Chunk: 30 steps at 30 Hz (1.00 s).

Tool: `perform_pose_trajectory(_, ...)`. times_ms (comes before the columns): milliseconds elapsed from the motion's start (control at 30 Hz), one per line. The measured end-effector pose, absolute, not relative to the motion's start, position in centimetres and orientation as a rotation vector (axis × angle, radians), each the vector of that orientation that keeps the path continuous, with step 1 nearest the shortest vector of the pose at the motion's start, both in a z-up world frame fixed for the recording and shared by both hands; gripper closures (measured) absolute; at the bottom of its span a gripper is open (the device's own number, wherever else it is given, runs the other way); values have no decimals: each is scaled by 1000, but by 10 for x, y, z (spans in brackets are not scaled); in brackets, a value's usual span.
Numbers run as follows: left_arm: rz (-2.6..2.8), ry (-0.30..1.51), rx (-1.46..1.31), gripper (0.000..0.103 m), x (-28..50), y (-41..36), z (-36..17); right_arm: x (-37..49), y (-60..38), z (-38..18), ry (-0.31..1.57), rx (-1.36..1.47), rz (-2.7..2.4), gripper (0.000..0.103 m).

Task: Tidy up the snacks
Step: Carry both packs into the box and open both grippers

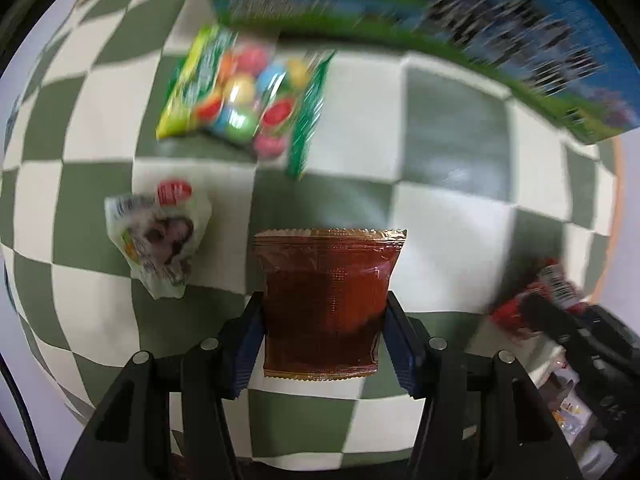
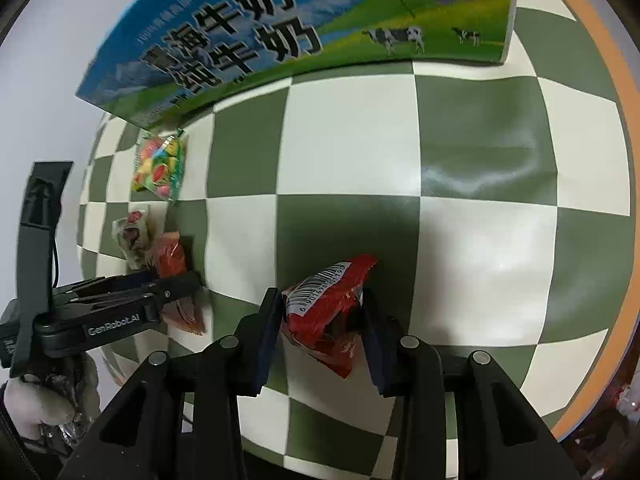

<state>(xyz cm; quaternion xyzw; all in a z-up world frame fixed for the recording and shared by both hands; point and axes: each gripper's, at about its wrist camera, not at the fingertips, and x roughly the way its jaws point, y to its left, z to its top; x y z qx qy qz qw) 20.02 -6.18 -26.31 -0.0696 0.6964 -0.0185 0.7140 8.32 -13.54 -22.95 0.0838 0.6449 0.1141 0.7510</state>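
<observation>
My left gripper (image 1: 325, 300) is shut on a dark red-brown snack packet (image 1: 326, 292), held above the checkered cloth; it also shows in the right wrist view (image 2: 172, 276). My right gripper (image 2: 320, 296) is shut on a crumpled red snack packet with a barcode (image 2: 326, 312), also seen at the right of the left wrist view (image 1: 532, 304). A bag of colourful candies (image 1: 240, 100) and a small white snack packet (image 1: 160, 236) lie on the cloth ahead of the left gripper. They show at the left of the right wrist view, the candy bag (image 2: 160, 166) and the white packet (image 2: 132, 236).
A large blue-and-green milk carton box (image 2: 300, 28) stands at the far side of the checkered green-and-white cloth (image 2: 460, 160); it also shows in the left wrist view (image 1: 400, 4). The table's orange edge (image 2: 616, 240) runs along the right.
</observation>
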Motion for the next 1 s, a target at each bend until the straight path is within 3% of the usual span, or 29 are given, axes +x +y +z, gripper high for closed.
perform_pose_trajectory(267,-215,1333,-217,49,236,-91,-138,93,-133,-149,1266,272,344,64)
perform_pose_trajectory(467,-259,1224,-198,49,312,-58,-70,139,-145,-70,1104,290,364,64)
perform_pose_trajectory(700,-226,1261,-170,49,406,-51,-78,233,-156,-39,1035,191,253,64)
perform_pose_trajectory(1000,-207,1429,-177,49,491,-57,-137,323,-177,-69,1145,161,150,64)
